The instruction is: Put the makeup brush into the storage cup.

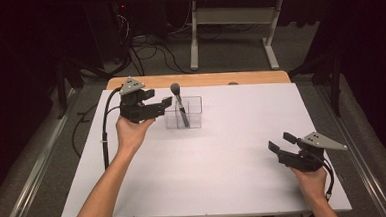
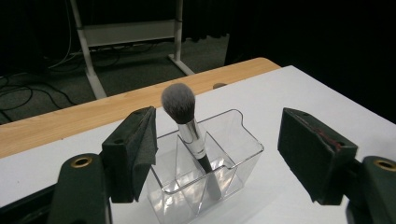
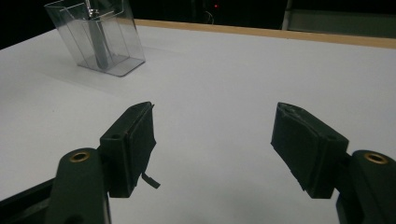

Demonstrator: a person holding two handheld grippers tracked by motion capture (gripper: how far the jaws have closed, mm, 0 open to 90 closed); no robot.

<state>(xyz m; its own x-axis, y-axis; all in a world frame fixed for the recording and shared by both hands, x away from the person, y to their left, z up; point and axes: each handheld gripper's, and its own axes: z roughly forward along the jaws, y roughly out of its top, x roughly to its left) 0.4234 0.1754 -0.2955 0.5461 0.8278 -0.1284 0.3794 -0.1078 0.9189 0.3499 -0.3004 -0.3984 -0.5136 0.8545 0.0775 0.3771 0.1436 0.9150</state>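
Brush (image 2: 180,105) upright in clear holder (image 2: 236,154), handle down for storage. Left gripper (image 2: 217,158) open, just beside holder. Right gripper (image 3: 212,154) open, empty, well apart.

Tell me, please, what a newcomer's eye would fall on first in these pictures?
Most likely the brush, standing head up and tilted in a clear holder near the far edge of the white table. The left gripper is held beside the holder with jaws open, nothing between them. The right gripper sits open near the table's right front, far from the holder.
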